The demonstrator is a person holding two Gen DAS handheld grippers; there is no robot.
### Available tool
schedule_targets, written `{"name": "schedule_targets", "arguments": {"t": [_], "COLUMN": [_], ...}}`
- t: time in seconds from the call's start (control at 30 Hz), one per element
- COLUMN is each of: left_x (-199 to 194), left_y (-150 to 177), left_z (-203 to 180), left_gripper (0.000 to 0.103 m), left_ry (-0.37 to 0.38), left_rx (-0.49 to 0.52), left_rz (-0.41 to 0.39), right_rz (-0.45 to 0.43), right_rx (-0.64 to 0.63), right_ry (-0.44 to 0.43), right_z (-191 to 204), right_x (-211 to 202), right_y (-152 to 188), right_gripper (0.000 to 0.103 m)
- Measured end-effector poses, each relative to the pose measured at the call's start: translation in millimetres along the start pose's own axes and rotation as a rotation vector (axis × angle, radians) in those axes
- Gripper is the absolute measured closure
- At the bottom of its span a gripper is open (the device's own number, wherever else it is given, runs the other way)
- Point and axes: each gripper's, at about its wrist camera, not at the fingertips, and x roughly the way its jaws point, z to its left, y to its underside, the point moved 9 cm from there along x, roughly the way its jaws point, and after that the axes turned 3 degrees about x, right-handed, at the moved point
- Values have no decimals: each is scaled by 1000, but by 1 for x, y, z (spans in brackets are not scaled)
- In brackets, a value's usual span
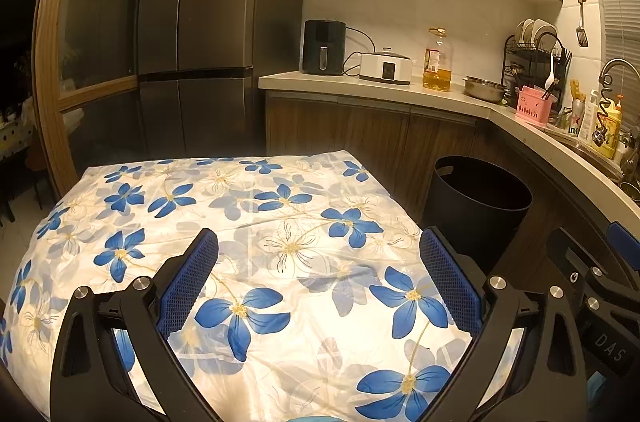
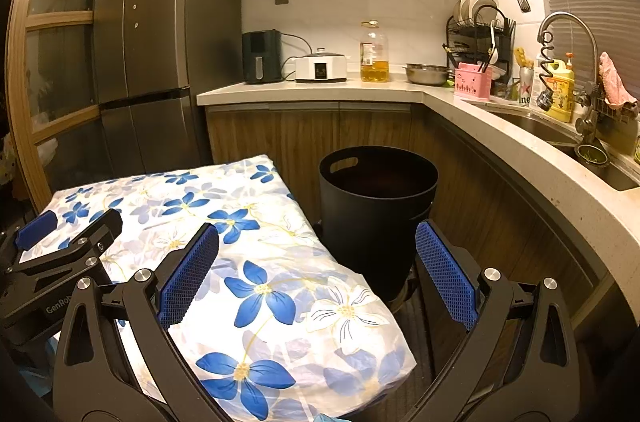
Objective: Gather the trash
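A black round trash bin (image 1: 480, 206) (image 2: 376, 206) stands on the floor off the right edge of a table under a white cloth with blue flowers (image 1: 248, 222) (image 2: 256, 262). No loose trash shows on the cloth. My left gripper (image 1: 319, 236) hovers open over the middle of the cloth, nothing between its blue pads. My right gripper (image 2: 317, 227) is open and empty too, over the table's right edge, and the bin is just ahead of it. Each view catches the other gripper at its side: left gripper (image 2: 72, 222), right gripper (image 1: 600, 274).
A kitchen counter (image 2: 400, 94) wraps around the back and right, with an air fryer (image 2: 260, 56), a cooker, an oil bottle (image 2: 374, 52), a steel bowl, a dish rack and a sink (image 2: 540, 126). A tall fridge (image 2: 152, 22) stands at the back left.
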Motion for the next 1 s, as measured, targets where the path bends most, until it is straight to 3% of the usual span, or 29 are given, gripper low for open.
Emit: {"name": "schedule_targets", "arguments": {"t": [1.0], "left_x": [0], "left_y": [-2], "left_z": [-3], "left_gripper": [7], "left_ry": [-1], "left_rx": [12], "left_rz": [-3], "right_rz": [-6], "right_rx": [5], "right_ry": [0], "right_z": [-1], "right_x": [0], "right_y": [-1], "right_gripper": [5]}}
